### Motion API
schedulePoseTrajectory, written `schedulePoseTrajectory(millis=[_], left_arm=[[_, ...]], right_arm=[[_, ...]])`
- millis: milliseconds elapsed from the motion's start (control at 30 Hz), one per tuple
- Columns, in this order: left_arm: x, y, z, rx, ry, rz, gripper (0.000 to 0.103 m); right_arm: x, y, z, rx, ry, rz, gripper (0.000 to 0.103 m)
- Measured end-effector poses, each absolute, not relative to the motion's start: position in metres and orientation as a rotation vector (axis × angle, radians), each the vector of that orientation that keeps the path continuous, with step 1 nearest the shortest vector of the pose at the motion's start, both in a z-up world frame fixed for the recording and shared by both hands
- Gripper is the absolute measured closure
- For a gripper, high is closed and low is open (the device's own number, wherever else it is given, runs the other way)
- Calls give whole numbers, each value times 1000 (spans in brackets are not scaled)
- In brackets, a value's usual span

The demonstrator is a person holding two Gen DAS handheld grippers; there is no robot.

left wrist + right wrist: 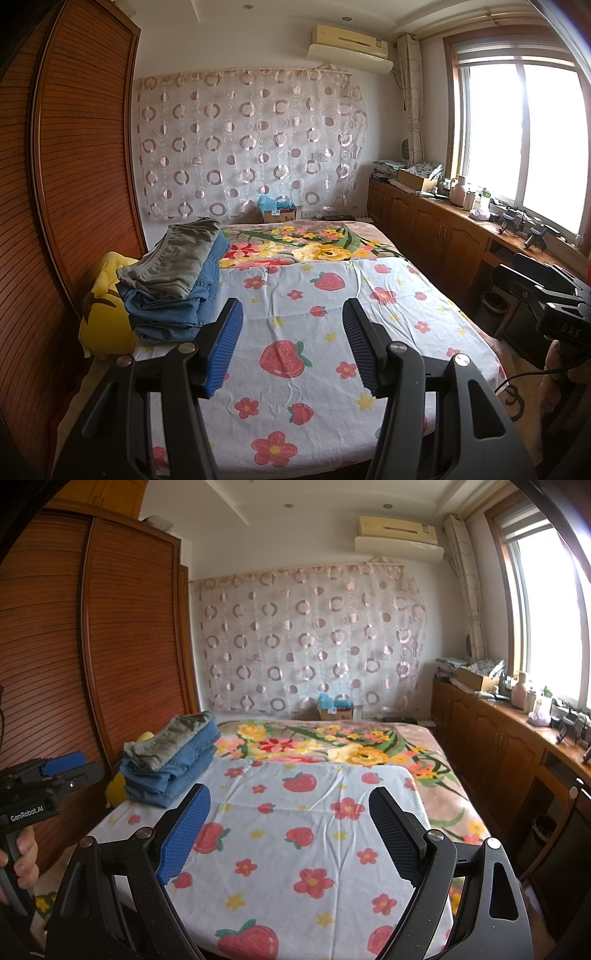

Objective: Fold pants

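A stack of folded pants sits at the left edge of the bed: grey-green pants [177, 258] [166, 740] on top of blue jeans [177, 310] [177, 771]. My left gripper [293, 332] hovers above the strawberry-print sheet [332, 354], to the right of the stack, open, with nothing between its blue pads. My right gripper [290, 812] hangs over the same sheet [295, 849], open wider and holding nothing. In the right wrist view the left gripper also shows at the far left edge, held by a hand [22, 853].
A yellow plush toy [105, 306] lies at the bed's left edge under the stack. A wooden wardrobe [74, 166] stands on the left. A floral blanket [314, 243] covers the far half of the bed. Low cabinets [436, 229] with clutter run under the window on the right.
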State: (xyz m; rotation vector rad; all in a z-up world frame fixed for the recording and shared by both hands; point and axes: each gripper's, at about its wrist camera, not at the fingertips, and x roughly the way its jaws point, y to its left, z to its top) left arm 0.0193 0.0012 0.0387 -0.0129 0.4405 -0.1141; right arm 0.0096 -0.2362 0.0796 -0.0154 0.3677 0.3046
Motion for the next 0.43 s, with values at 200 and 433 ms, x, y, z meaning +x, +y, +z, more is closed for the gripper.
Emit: schedulePoseTrajectory(millis=[200,433], left_arm=[[20,1,39,-12,441,-114,47],[18,1,39,-11,440,-114,47]], right_arm=[[9,-236,80,-14,367,305,14],[10,-236,79,-15,368,305,14]])
